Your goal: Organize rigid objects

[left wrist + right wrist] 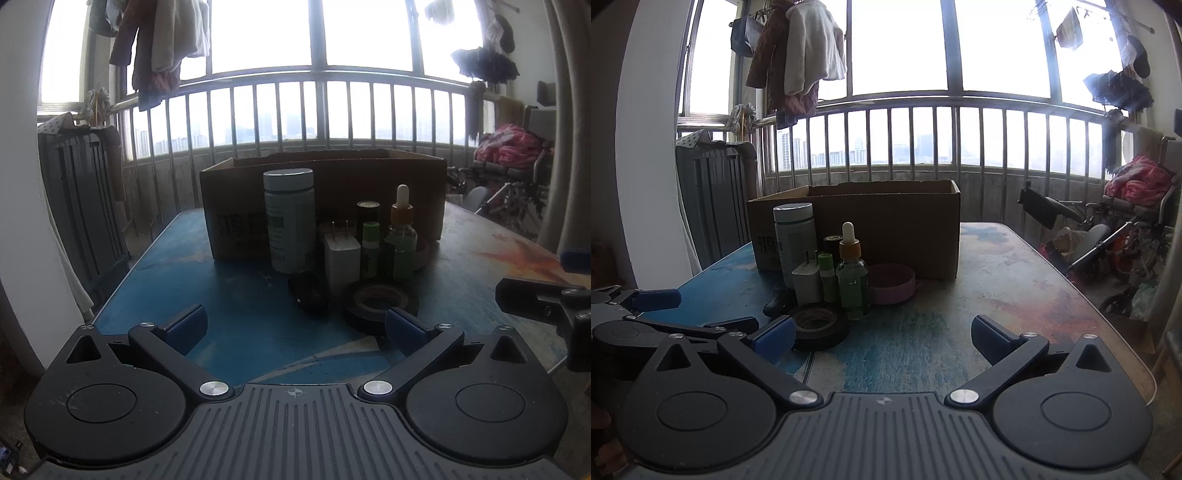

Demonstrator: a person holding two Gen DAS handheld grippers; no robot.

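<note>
Left wrist view: the left gripper (293,326) gapes wide and empty above the table (229,325), near the tape (380,301). Right gripper (882,338) likewise spread, holding nothing; bottles (853,282) and charger (807,282) stand before the box (894,229).

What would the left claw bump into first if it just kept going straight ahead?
Probably the small black round object lying on the table, with the white charger plug right behind it. The left claw is open and empty. The black tape roll sits nearer its right finger, though depth is hard to judge.
</note>
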